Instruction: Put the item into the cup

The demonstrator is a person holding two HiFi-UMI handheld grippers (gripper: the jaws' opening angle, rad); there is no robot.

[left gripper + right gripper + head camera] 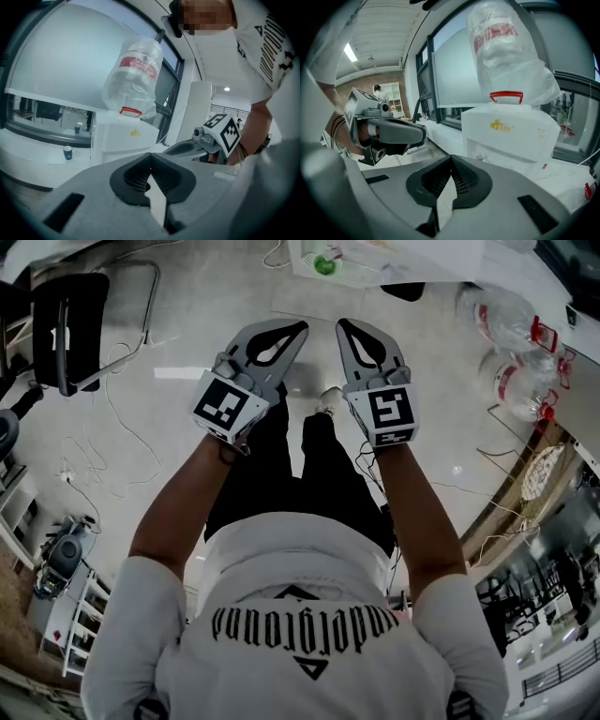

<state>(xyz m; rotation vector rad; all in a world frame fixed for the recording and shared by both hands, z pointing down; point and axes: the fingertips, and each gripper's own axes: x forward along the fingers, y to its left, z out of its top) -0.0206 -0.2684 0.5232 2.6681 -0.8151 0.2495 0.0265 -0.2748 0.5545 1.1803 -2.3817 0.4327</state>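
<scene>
From the head view I see my left tool (286,334) and right tool (352,334) side by side above the floor (187,334), both forearms stretched forward, marker cubes facing up, tips tilted a little downward. Only the left gripper view shows a small blue cup (68,152), standing upright on a white tabletop (42,157) well off to the left of a water dispenser (126,136) with an upturned bottle (133,79) on top. The right gripper view shows the same dispenser closer, with my left tool beside it. Each tool's own view shows its jaws together with nothing between them. Which thing is the item, I cannot tell.
</scene>
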